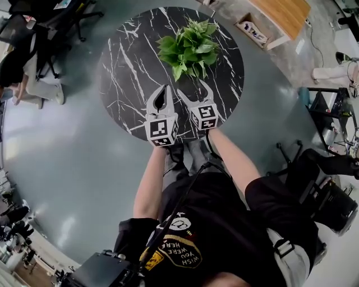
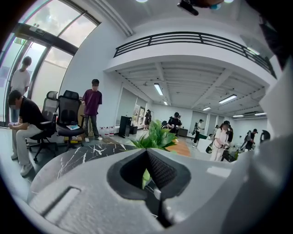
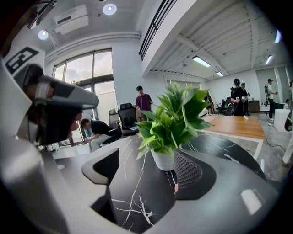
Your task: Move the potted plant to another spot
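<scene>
The potted plant [image 1: 189, 49], leafy green in a small white pot [image 3: 163, 160], stands on the far half of a round black marble table [image 1: 126, 75]. My right gripper [image 1: 191, 87] hovers just in front of it with its jaws open. In the right gripper view, the pot sits ahead of the right gripper [image 3: 146, 170], a little right of the gap, and nothing is between the pads. My left gripper [image 1: 164, 88] is to its left over the table with its fingers together on nothing. In the left gripper view, the plant [image 2: 157, 136] shows beyond the closed jaws.
Office chairs [image 1: 53, 22] and a seated person [image 1: 22, 75] are left of the table. A wooden table [image 1: 280, 14] stands at the far right, and another chair [image 1: 328, 190] at the near right. Several people stand farther off in the room [image 2: 93, 109].
</scene>
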Tool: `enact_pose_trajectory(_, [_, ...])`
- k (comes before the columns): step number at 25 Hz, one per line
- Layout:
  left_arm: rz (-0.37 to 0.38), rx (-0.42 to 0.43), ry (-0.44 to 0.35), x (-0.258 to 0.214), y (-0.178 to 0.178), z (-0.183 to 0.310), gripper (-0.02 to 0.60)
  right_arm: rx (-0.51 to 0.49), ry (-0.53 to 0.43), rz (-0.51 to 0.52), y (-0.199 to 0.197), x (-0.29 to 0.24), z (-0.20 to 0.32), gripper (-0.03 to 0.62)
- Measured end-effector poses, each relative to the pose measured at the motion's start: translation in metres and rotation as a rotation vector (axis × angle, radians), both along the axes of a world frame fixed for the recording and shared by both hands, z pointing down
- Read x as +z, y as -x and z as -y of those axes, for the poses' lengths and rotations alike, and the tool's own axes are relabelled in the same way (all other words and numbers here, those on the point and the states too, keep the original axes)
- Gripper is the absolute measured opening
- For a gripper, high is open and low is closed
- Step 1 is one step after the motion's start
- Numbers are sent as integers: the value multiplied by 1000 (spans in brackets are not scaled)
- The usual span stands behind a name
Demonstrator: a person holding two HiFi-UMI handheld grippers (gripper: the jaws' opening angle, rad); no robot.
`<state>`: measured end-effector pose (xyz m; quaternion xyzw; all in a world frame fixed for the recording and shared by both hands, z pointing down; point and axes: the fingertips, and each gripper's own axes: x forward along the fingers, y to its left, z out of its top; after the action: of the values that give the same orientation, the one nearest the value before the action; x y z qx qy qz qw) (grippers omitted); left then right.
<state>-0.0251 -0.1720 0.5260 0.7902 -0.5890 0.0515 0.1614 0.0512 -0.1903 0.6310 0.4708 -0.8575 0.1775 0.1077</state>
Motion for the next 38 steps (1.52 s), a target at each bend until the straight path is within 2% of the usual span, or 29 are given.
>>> enact_pose_trajectory(3, [-8,-8,2,8,5,4,3,35,53,-33,1,40,13,390])
enact_pose_trajectory(7, [18,-18,46,44,10,19,3,86,97,-55,4,70,49,430])
enact_pose_trajectory(13, [32,-21,79,76,14,42,3,72,66,-85,12,85,89,454])
enact_pose_trajectory(22, [-6,-2,74,78,5,48,3,44,45,-118,19,108,115,492])
enact_pose_trajectory(28, [-25,1,74,83,5,44,3,117,-21,-160,14,100,131,494])
enact_pose_trajectory(38, [-28,-12,86,89,12,34,3,123,-45,-158,18,96,134,488])
